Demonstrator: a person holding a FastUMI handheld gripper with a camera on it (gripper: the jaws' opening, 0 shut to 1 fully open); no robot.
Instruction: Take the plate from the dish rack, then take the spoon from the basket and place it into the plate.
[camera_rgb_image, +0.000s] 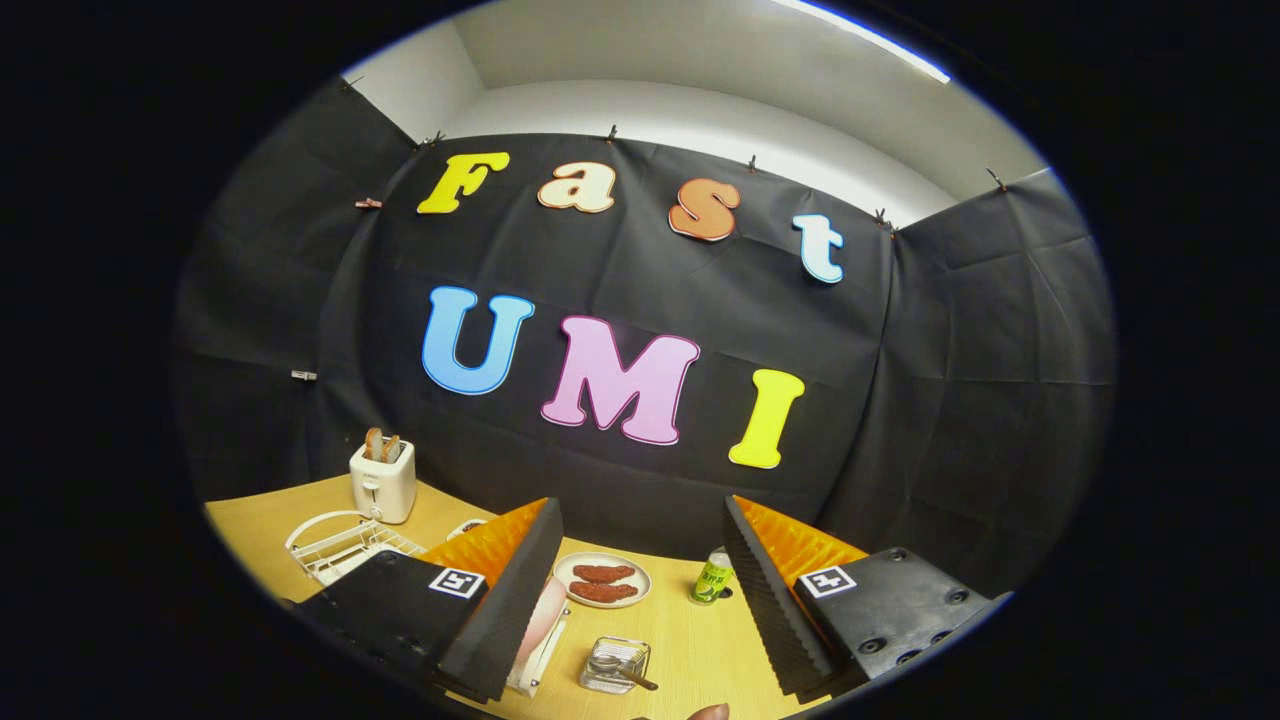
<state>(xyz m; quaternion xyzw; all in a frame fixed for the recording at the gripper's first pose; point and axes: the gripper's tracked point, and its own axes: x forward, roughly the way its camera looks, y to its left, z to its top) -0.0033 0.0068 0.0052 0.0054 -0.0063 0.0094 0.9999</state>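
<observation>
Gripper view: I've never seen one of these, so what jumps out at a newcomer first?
The open claw stands out most: two black fingers with orange backs, spread wide over a wooden table. Between them sit a plate of reddish food and a small basket holding a spoon; a green can stands by the right finger. Beyond the left finger are a white toaster and a wire dish rack.

A creased black cloth wall (900, 380) curves around the booth, hung in panels and pinned along its top edge by small clips (612, 132). Above it, from ten to two o'clock, rises a plain white room wall (700, 120) under a pale ceiling (720, 50), where a bright strip light (870, 40) glows at one o'clock. At six o'clock lies the light wood-grain desk (690, 640), meeting the cloth at its far edge.
</observation>
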